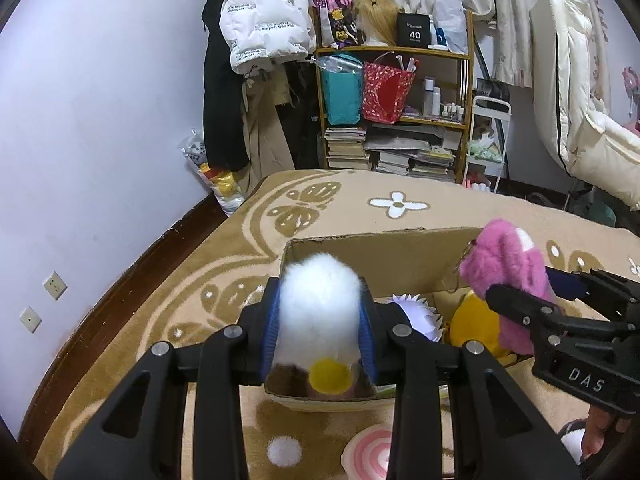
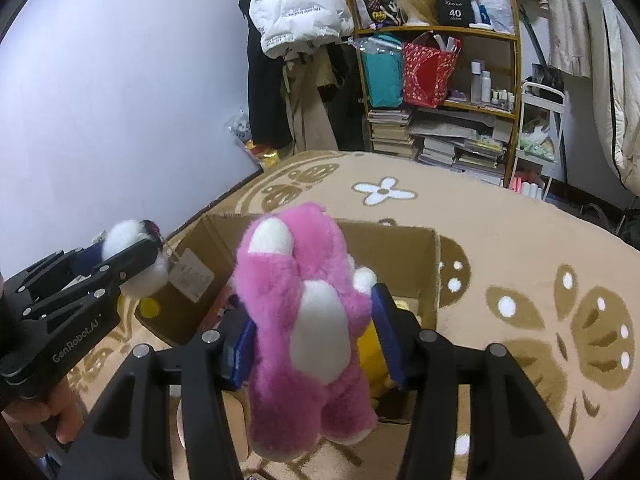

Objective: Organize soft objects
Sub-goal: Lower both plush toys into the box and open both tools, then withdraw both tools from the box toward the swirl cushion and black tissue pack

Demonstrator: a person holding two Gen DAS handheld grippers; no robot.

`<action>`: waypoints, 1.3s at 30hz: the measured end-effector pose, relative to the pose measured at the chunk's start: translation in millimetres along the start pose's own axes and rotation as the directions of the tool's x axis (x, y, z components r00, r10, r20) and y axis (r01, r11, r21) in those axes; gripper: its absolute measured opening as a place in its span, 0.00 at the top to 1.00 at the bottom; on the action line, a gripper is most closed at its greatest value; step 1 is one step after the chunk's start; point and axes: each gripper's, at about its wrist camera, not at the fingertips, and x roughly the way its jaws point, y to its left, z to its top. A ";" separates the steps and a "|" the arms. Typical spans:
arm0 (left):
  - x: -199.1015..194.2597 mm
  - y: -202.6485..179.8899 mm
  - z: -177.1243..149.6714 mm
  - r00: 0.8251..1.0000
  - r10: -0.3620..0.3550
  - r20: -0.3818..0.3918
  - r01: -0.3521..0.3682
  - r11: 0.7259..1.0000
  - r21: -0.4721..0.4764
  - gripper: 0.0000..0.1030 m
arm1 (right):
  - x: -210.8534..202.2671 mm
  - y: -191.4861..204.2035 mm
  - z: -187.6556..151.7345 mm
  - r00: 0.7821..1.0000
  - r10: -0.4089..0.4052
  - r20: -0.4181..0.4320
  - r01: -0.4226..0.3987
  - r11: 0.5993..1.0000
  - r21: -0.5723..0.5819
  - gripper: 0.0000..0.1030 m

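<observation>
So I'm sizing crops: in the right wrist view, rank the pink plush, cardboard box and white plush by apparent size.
1. pink plush, enlarged by nearness
2. cardboard box, partly hidden, so its rank against the pink plush is unsure
3. white plush

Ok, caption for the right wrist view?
Right gripper holding pink plush bear above open cardboard box.

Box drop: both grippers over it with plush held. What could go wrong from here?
1. The right gripper grips the pink bear low; its right pad looks barely touching, so the bear may slip early.
2. The white plush in the left gripper hangs over the box near the left wall; a release here may catch the rim.
3. The grippers are close together and could bump.
</observation>
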 end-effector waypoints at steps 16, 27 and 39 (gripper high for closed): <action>-1.2 10.7 -1.8 0.999 0.008 -0.043 -0.010 0.999 -0.047 0.14 | -1.3 -2.0 -7.6 0.999 -0.013 -0.034 0.013 1.000 0.024 0.13; -18.2 27.9 -0.3 0.998 0.051 -0.035 -0.055 0.992 -0.117 0.01 | -20.0 -6.4 -8.9 1.000 -0.024 -0.004 0.024 0.999 0.046 0.00; -40.4 28.8 -10.7 0.998 0.028 -0.059 -0.035 0.992 -0.122 0.01 | -44.2 -0.9 -22.6 0.998 -0.058 0.016 0.057 0.998 0.024 0.00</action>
